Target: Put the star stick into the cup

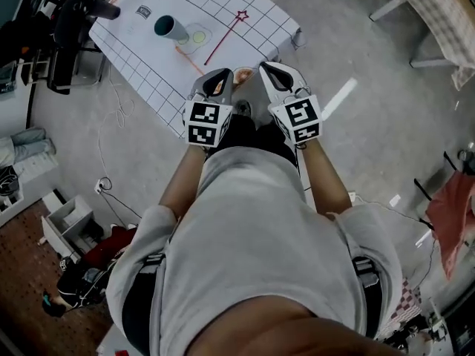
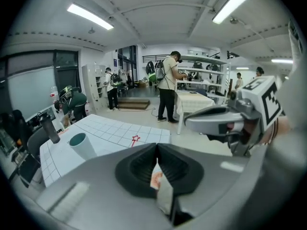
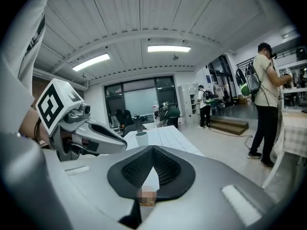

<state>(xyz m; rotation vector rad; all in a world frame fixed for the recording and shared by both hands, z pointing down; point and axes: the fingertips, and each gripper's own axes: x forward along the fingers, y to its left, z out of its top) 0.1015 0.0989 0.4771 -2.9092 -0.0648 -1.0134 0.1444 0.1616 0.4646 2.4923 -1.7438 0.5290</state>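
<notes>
Left gripper (image 1: 221, 73), right gripper (image 1: 266, 67) closed, empty; cup (image 1: 169, 27) near star stick (image 1: 223, 38) on table (image 1: 145, 71)

A white gridded table (image 1: 267, 30) stands ahead of your jaws on a grey floor (image 1: 386, 162). Beyond it, strip lights (image 2: 90, 16) line the ribbed ceiling, with dark windows (image 2: 33, 85) to the jaws' left and a clothed table (image 2: 194, 101) to their right.

On table (image 1: 148, 80): cup (image 1: 169, 28) at left, stick (image 1: 223, 38) right of it. Before table edge: left claw (image 1: 220, 73) beside right claw (image 1: 266, 67).
</notes>
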